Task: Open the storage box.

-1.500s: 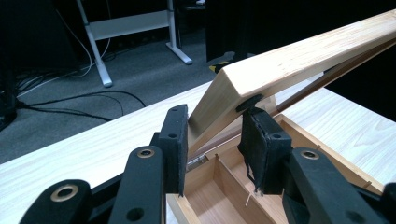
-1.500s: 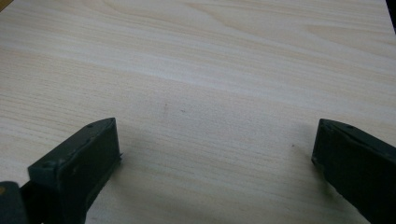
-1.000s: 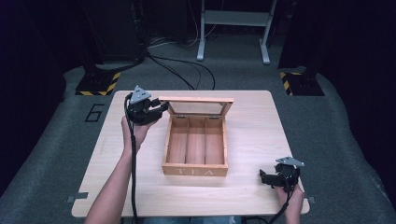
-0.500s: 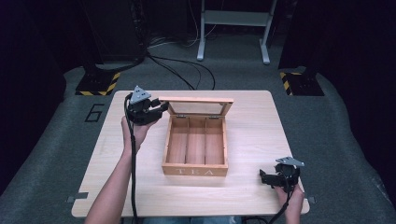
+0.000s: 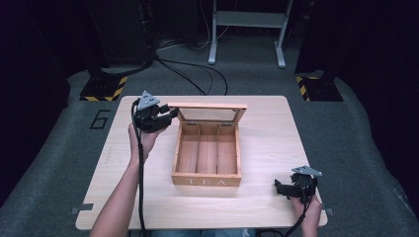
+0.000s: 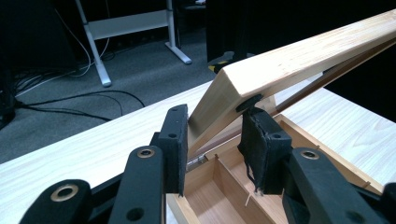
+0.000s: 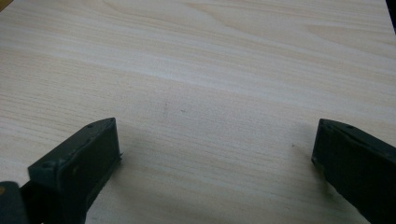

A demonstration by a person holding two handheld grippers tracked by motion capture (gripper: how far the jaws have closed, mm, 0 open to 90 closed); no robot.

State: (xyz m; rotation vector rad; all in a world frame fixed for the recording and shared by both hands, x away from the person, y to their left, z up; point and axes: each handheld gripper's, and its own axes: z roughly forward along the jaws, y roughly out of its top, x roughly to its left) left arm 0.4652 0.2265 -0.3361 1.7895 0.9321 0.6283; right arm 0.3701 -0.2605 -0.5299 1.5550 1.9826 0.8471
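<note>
A wooden tea box (image 5: pixel 206 153) with three empty compartments stands in the middle of the table, "TEA" on its front wall. Its glass-paned lid (image 5: pixel 207 111) is tilted up at the back. My left gripper (image 5: pixel 170 114) sits at the lid's left end. In the left gripper view my gripper (image 6: pixel 215 140) is shut on the lid's wooden frame (image 6: pixel 289 60), above the box's compartments (image 6: pixel 224 196). My right gripper (image 5: pixel 279 187) rests near the table's front right corner, apart from the box. In its own view the right gripper (image 7: pixel 215 154) is wide open over bare table wood (image 7: pixel 210 70).
The light wooden table (image 5: pixel 267 123) stands on grey carpet. Black cables (image 5: pixel 192 74) and a white metal frame (image 5: pixel 247 29) lie on the floor beyond its far edge. Yellow-black striped feet (image 5: pixel 104 89) stand at the back left and back right.
</note>
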